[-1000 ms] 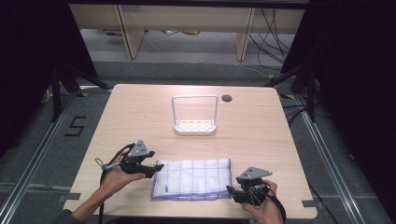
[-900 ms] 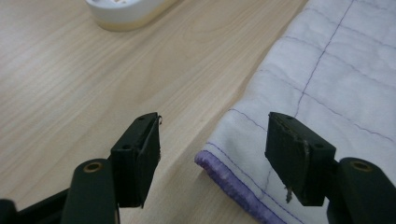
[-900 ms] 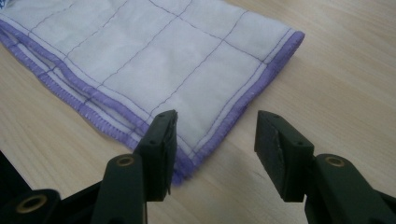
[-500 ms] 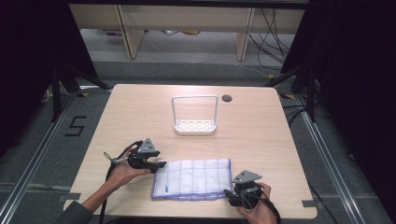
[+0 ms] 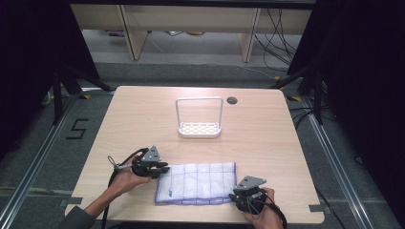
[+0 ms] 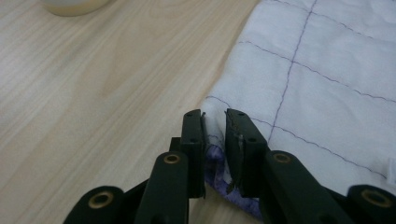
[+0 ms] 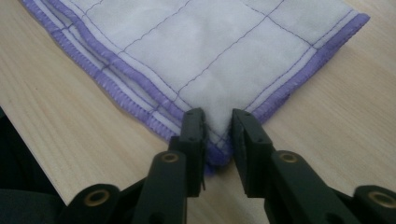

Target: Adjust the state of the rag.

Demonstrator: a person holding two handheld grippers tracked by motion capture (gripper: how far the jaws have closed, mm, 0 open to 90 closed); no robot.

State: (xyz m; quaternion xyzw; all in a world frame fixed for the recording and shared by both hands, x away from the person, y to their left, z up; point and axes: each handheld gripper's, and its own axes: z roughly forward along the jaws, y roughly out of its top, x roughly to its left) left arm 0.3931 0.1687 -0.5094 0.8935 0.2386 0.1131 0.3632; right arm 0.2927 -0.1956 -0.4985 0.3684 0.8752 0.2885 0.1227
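Gripping: left gripper [image 5: 162, 169] is pinching the white purple-hemmed checked cloth [image 5: 197, 182] at its far-left corner.
Right gripper [image 5: 237, 196]: clamping the near-right corner.
Surface: light wooden table [image 5: 143, 119].

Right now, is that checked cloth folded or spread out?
Folded: the cloth lies flat, but the right gripper view shows stacked purple hems along one edge.

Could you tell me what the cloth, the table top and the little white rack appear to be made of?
The cloth looks like soft woven cotton, matte white, with stitched purple grid lines and an overlocked purple hem. The table top shows pale wood grain with a smooth satin surface, possibly laminate rather than solid wood. The white rack appears to be moulded plastic or coated metal, with a perforated base; the distance leaves that open.
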